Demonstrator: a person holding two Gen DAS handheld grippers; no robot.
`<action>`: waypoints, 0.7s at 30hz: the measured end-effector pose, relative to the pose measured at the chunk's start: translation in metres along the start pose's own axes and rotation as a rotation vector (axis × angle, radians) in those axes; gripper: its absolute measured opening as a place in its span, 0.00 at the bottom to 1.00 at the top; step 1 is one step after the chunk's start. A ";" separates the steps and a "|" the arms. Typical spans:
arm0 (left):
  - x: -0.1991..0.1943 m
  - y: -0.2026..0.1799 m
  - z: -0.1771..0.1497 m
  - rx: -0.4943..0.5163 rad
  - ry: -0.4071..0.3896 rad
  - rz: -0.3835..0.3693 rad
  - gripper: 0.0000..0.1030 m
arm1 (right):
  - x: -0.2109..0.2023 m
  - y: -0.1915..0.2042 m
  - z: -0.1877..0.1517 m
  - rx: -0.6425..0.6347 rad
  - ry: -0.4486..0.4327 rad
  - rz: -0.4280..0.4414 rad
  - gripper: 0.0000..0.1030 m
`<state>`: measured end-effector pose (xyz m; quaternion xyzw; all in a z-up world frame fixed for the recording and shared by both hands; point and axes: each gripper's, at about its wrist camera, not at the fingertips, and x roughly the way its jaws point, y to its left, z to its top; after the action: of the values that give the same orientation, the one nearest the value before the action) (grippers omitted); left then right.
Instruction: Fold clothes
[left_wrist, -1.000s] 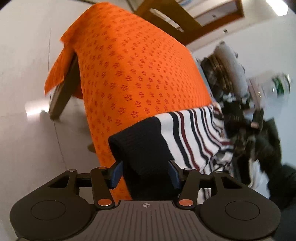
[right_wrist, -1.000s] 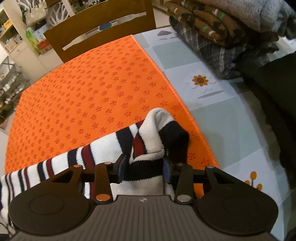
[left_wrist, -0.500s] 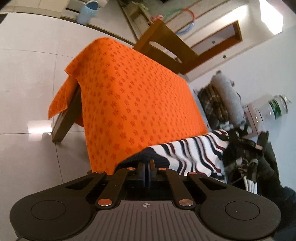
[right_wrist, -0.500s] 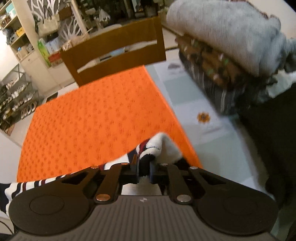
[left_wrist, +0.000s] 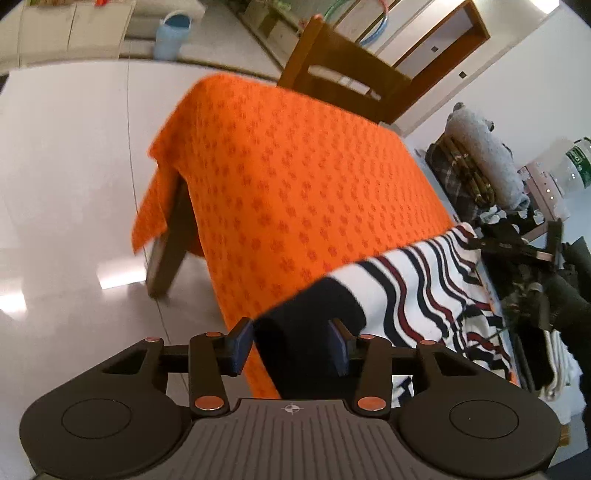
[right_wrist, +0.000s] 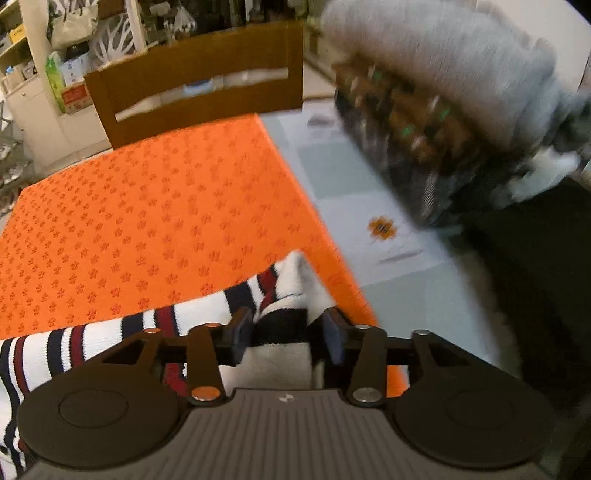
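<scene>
- Orange cloth (left_wrist: 295, 192): covers table, bare beyond the sweater.
- Striped sweater (left_wrist: 417, 291): along near edge.
- Left tool (left_wrist: 291, 345): just reopened, dark cuff between pads, unpinched.
- Right tool (right_wrist: 284, 336): likewise, around striped fold.

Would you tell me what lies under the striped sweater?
The striped sweater lies on the orange patterned cloth, which covers the table; the tabletop beneath is hidden.
</scene>
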<state>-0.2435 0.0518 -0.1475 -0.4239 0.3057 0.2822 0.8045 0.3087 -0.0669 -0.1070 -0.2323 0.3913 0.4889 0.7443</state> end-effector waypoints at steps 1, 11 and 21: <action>-0.005 -0.003 0.002 0.019 -0.011 0.005 0.46 | -0.009 0.002 0.000 -0.009 -0.021 -0.013 0.55; -0.022 -0.052 0.015 0.316 -0.035 -0.042 0.52 | -0.110 0.007 -0.057 0.127 -0.084 -0.002 0.59; 0.005 -0.102 0.009 0.632 0.092 -0.164 0.52 | -0.188 0.034 -0.176 0.305 -0.052 -0.031 0.59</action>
<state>-0.1650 0.0110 -0.0954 -0.1889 0.3788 0.0882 0.9017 0.1747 -0.2837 -0.0569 -0.1100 0.4381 0.4180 0.7882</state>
